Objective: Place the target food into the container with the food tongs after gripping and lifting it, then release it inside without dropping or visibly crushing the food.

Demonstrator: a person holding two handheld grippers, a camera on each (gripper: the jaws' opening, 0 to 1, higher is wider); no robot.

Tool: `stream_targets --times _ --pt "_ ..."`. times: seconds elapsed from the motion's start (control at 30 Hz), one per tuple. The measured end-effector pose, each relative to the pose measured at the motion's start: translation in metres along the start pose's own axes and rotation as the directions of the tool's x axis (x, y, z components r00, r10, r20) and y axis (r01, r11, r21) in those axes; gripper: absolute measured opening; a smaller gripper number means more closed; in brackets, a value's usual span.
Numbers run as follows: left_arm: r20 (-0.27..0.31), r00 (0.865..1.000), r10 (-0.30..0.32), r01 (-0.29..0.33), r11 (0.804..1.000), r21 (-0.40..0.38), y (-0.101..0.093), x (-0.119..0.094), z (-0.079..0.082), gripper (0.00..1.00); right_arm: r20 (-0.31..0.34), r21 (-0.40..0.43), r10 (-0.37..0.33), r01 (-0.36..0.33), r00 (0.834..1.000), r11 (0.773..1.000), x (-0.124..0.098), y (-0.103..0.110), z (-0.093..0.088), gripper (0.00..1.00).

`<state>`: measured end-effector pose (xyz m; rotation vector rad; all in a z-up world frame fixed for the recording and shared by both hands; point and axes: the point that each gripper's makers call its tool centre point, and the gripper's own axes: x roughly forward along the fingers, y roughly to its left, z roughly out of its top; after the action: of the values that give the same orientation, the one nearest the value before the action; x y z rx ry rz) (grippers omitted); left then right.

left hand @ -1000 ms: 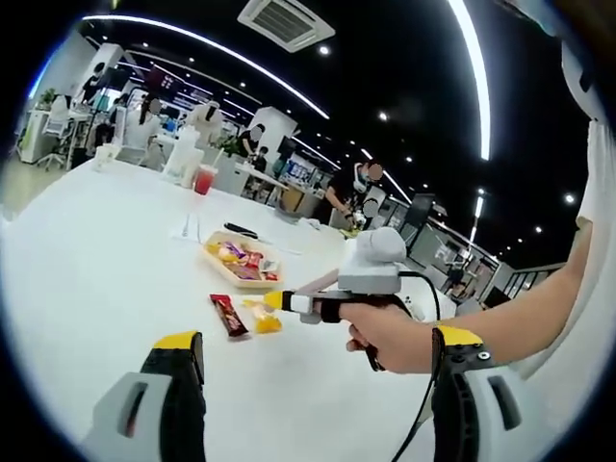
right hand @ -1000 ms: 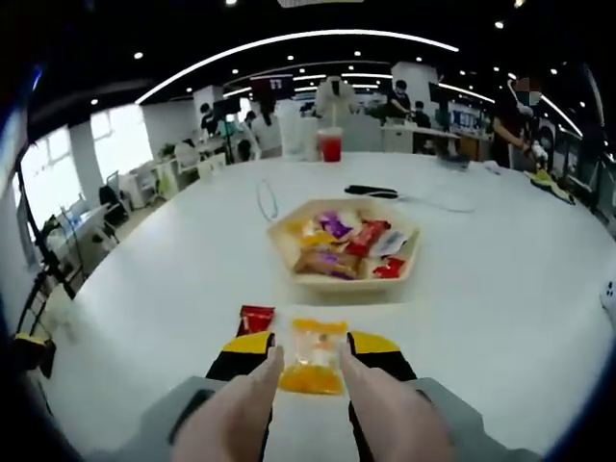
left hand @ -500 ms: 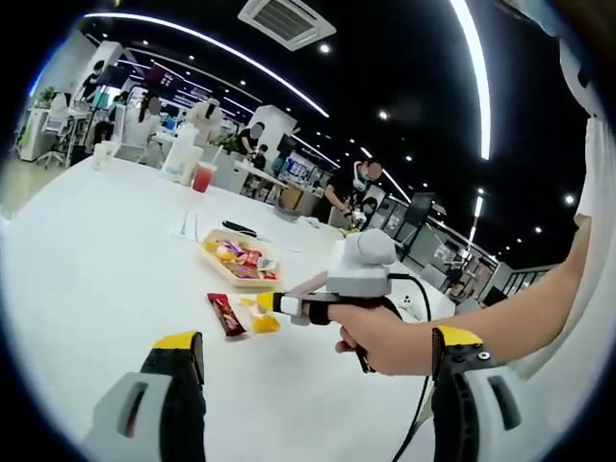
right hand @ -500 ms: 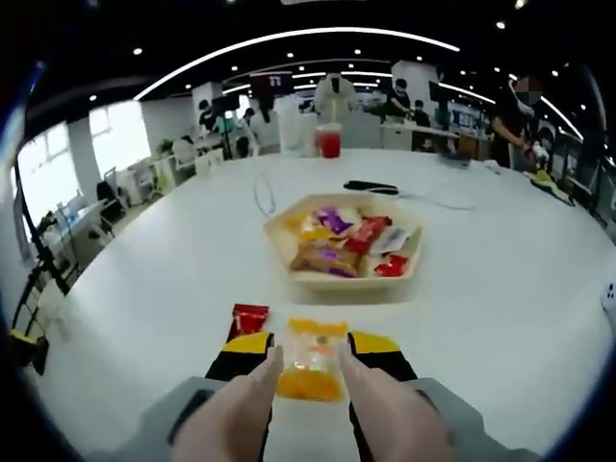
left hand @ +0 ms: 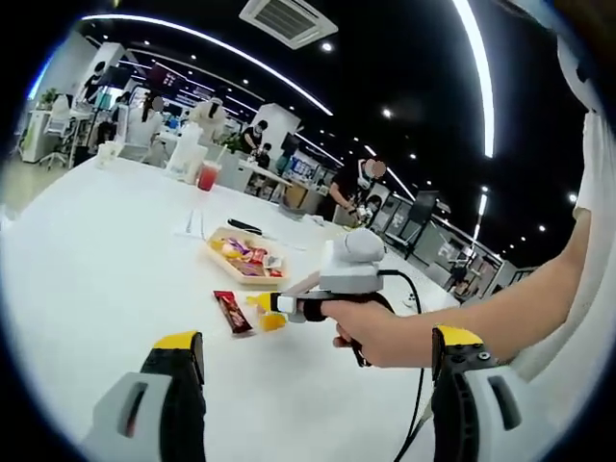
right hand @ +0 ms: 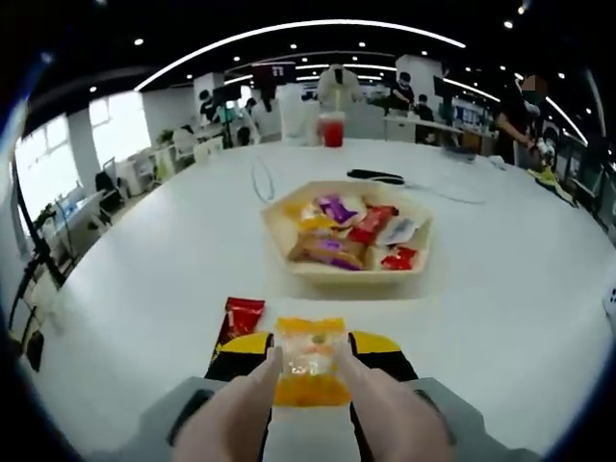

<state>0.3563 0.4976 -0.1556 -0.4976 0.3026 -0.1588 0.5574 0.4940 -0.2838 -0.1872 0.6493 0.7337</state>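
A yellow snack packet (right hand: 310, 361) sits pinched between the two beige arms of the food tongs (right hand: 241, 409), just above the white table. My right gripper (right hand: 313, 344) is shut on those tongs, its yellow-tipped jaws pressing them from both sides. Ahead stands the tan tray (right hand: 279, 252) holding several wrapped snacks. A red packet (right hand: 241, 316) lies on the table left of the jaws. In the left gripper view, a hand holds the right gripper (left hand: 289, 303) with the yellow packet (left hand: 270, 320) at its tip, near the red packet (left hand: 231, 312) and the tray (left hand: 214, 252). My left gripper (left hand: 318, 342) is open, holding nothing.
A red drink cup (right hand: 332, 128), a black item (right hand: 377, 177) and a thin cable loop (right hand: 260, 178) lie beyond the tray. The right gripper's black cord (left hand: 419, 385) trails over the table. People and desks fill the room behind.
The right gripper, still holding the yellow packet in the tongs, has risen a little, so the tray shows more from above. The left gripper stays open and still.
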Motion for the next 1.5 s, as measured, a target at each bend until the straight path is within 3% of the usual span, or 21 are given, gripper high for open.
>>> stream_targets --times 0.17,0.3,0.6,0.93,1.03,1.3,1.37,1.5 --pt "-0.010 1.000 0.004 -0.004 1.000 -0.002 0.001 0.000 -0.001 0.99 -0.027 -0.017 0.001 -0.001 1.000 1.000 0.005 -0.002 -0.006 0.29" --pt "0.020 1.000 0.006 -0.006 1.000 -0.017 0.001 0.002 0.005 0.99 -0.042 -0.016 0.012 -0.013 0.999 1.000 0.006 -0.005 -0.007 0.28" --pt "0.015 1.000 -0.002 0.002 1.000 -0.009 -0.003 0.009 0.000 0.99 -0.024 -0.076 0.054 -0.055 0.998 0.996 0.005 -0.004 -0.008 0.25" --pt "-0.003 1.000 -0.023 0.023 1.000 -0.008 -0.011 0.015 -0.008 0.99 -0.008 -0.085 0.104 -0.104 0.995 0.991 0.003 -0.006 -0.008 0.23" --pt "-0.006 1.000 -0.031 0.031 0.999 -0.010 -0.013 0.017 -0.010 0.99 -0.013 0.009 0.119 -0.119 0.993 0.993 0.004 -0.009 -0.008 0.22" --pt "0.004 0.999 -0.034 0.034 0.999 -0.007 -0.016 0.016 -0.009 0.99 -0.015 0.070 0.144 -0.142 0.990 0.987 0.005 -0.015 -0.008 0.21" --pt "0.009 1.000 -0.030 0.030 1.000 -0.009 -0.016 0.015 -0.009 0.99 0.000 0.222 0.143 -0.139 0.990 0.965 0.003 -0.020 -0.009 0.21" --pt "0.011 1.000 -0.026 0.026 1.000 -0.010 -0.015 0.013 -0.010 0.99 0.007 0.311 0.166 -0.160 0.986 0.937 0.007 -0.026 -0.008 0.21"
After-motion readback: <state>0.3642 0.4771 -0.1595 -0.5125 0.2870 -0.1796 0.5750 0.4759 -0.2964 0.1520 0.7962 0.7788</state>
